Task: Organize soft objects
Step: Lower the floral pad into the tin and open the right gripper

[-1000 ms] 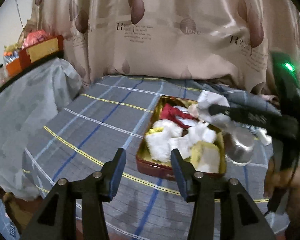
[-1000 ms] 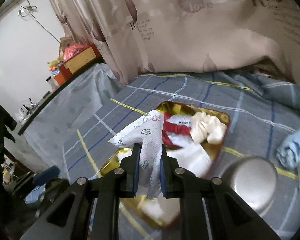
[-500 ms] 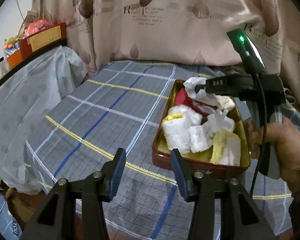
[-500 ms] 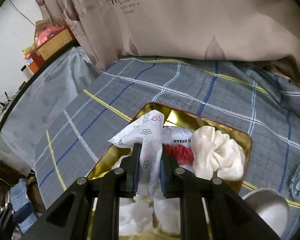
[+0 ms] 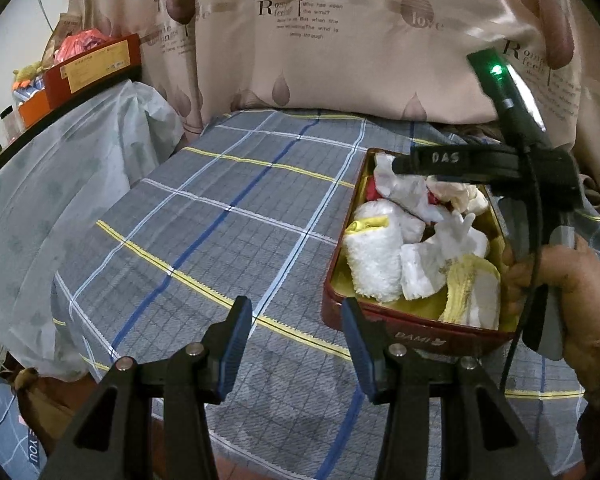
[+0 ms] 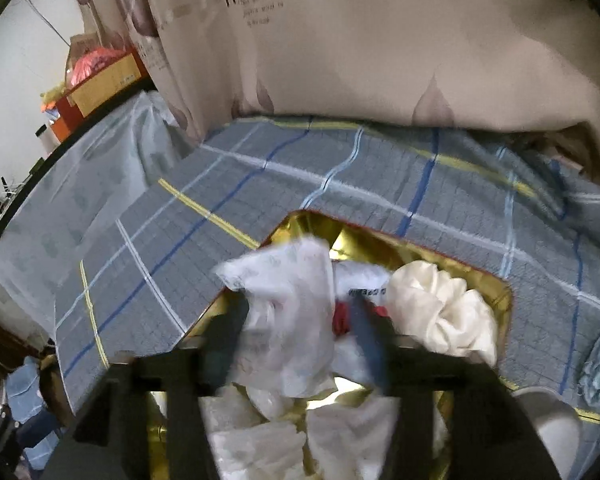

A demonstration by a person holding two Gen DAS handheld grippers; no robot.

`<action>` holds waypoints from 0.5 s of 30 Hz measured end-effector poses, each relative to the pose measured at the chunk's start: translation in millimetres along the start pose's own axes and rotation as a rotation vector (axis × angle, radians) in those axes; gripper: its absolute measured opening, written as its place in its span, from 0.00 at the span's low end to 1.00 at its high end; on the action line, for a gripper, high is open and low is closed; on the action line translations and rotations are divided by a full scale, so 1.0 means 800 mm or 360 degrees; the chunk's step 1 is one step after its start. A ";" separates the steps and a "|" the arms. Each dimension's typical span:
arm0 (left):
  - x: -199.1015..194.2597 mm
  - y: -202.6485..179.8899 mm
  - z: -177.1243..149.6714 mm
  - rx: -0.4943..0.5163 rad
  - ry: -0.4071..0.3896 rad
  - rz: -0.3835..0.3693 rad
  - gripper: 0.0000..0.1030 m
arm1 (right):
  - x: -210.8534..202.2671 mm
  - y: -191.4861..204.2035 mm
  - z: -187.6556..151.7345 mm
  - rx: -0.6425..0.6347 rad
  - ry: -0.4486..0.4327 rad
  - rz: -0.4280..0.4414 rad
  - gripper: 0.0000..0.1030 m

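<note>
My right gripper (image 6: pixel 300 332) is opening over the red tin (image 5: pixel 416 330), the floral tissue pack (image 6: pixel 288 320) loose between its jaws, my left gripper (image 5: pixel 296 344) apart and empty; the pack may snag and fall outside.

The left wrist view looks forward and down over the grey plaid cloth (image 5: pixel 204 236), close above it, with the red rectangular tin with a gold lining (image 5: pixel 416 328) at the right of the frame. The right wrist view hangs nearer, straight over that tin (image 6: pixel 496 280) at lower centre. Both share the tin, the cloth (image 6: pixel 260 184) and the beige printed curtain (image 5: pixel 340 48) (image 6: pixel 380 40) across the top.
</note>
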State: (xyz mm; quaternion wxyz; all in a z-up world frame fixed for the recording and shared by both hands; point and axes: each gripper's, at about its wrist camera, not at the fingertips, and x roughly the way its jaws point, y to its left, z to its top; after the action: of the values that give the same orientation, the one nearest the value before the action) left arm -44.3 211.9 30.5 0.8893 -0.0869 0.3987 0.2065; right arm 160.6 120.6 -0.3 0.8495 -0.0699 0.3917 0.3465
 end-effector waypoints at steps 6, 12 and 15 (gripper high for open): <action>-0.002 -0.003 -0.001 0.0014 0.0001 0.0010 0.46 | -0.046 0.002 -0.004 -0.0028 -0.0168 -0.0021 0.74; -0.005 -0.008 -0.003 0.0048 -0.0014 0.0027 0.46 | -0.129 -0.016 -0.043 0.0035 -0.0442 -0.0010 0.80; -0.006 -0.012 -0.005 0.0057 -0.0018 0.0033 0.46 | -0.175 -0.033 -0.085 0.0038 -0.0558 -0.0122 0.86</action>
State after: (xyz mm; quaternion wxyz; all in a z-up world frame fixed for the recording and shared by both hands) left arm -45.8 200.8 31.5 0.8907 -0.0656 0.3983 0.2090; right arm 72.5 -0.2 49.0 0.9182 -0.0134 0.2385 0.3160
